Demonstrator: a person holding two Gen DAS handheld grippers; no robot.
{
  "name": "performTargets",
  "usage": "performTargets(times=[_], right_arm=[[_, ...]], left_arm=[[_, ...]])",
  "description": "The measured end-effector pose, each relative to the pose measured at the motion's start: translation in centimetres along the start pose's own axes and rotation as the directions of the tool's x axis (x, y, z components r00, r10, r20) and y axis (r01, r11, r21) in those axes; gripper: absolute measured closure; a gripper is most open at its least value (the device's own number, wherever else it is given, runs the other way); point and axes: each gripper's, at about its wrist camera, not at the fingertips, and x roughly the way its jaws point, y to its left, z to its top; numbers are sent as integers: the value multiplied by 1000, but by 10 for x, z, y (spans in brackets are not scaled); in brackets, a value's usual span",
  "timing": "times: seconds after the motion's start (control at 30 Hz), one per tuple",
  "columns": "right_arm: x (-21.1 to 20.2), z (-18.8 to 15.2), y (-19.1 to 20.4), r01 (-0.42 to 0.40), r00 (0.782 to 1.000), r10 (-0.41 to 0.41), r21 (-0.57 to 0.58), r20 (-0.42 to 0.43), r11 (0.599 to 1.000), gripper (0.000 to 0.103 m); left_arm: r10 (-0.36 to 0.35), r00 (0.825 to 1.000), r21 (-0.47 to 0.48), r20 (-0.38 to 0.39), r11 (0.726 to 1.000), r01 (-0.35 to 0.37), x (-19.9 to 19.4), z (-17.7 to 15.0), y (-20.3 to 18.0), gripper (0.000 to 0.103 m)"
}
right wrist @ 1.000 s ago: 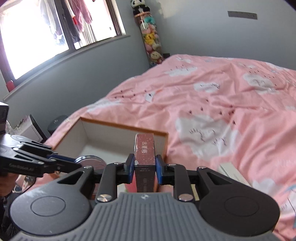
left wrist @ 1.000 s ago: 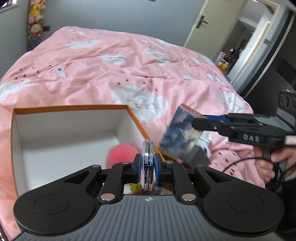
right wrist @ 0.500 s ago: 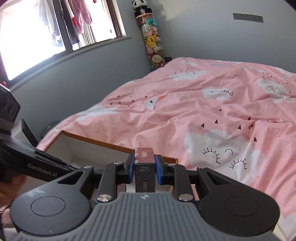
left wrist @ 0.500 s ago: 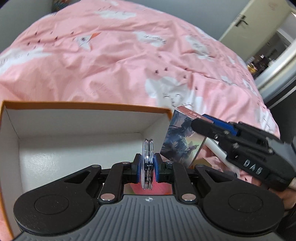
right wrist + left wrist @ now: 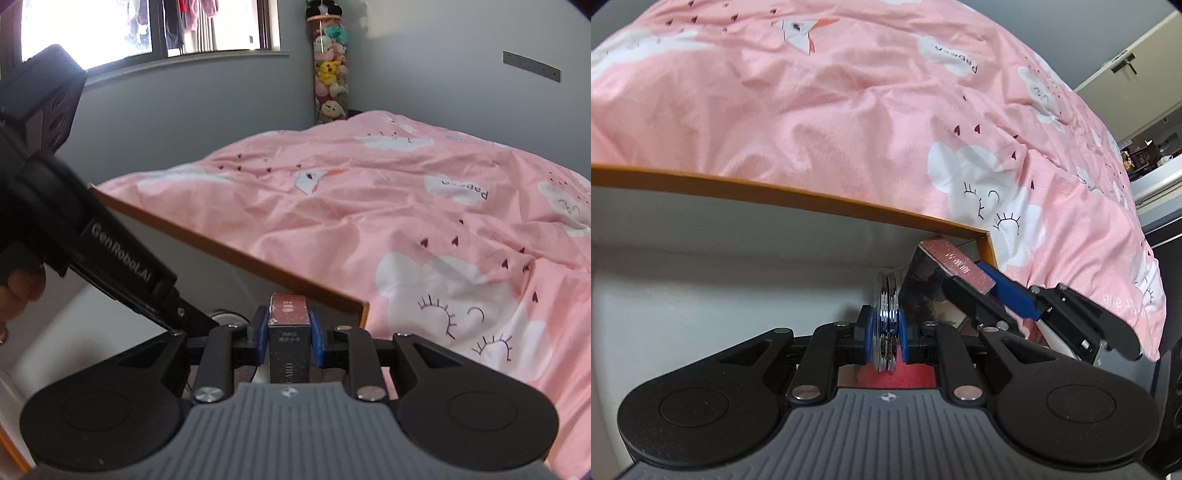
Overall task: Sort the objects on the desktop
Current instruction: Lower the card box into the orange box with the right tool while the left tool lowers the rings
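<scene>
My left gripper (image 5: 885, 334) is shut on a thin round chrome compact (image 5: 885, 310), held on edge, low inside a white box with an orange rim (image 5: 798, 195). A pink ball (image 5: 895, 380) shows just under its fingers. Beside it on the right, my right gripper (image 5: 964, 280) is shut on a small card box (image 5: 923, 295) with a dark picture side and a red glittery top, at the white box's right corner. In the right wrist view the card box (image 5: 290, 339) stands upright between the blue pads of the right gripper (image 5: 290, 338), and the left gripper's black body (image 5: 110, 266) crosses at left.
The white box rests on a bed under a pink cloud-print duvet (image 5: 424, 221). A person's hand (image 5: 18, 295) holds the left gripper's handle. A window (image 5: 147, 26), a tube of plush toys (image 5: 328, 74) and a grey wall stand beyond. An open doorway (image 5: 1145, 122) lies at far right.
Both grippers came down toward and into the white box, each keeping its object. The box's far wall and rim now fill much more of both views. The pink ball is now nearly hidden under the left fingers.
</scene>
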Motion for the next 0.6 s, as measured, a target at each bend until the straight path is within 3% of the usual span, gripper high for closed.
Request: performTargets(times=[0.4, 0.6], right_arm=[[-6, -14, -3, 15, 997, -16, -15, -76, 1000, 75], [-14, -23, 5, 53, 998, -52, -50, 23, 997, 75]], left_arm=[[-56, 998, -65, -36, 996, 54, 30, 4, 2, 85], [-75, 997, -44, -30, 996, 74, 33, 5, -7, 84]])
